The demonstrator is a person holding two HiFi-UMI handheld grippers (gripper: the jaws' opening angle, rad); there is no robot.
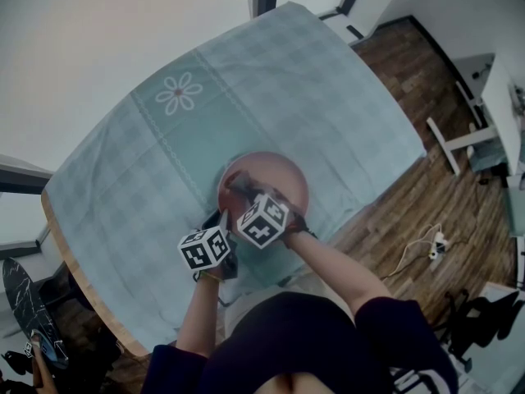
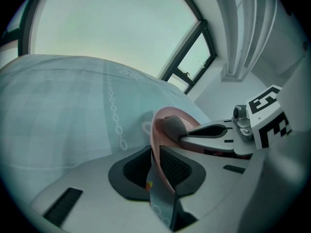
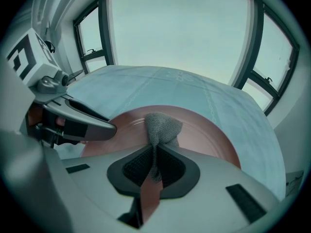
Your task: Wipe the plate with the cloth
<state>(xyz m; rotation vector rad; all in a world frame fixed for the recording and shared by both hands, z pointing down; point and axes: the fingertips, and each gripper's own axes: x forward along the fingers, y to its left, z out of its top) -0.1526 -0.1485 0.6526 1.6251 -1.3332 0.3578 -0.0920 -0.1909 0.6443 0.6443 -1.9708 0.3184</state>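
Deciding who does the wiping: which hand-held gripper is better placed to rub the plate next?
Right. The right hand-held gripper pinches the grey cloth, which hangs over the pink plate. The left hand-held gripper is clamped on the plate's rim, steadying it.

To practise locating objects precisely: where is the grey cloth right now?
In the right gripper view, the grey cloth is pinched in the right claw at centre, its bunched end on the pink plate.
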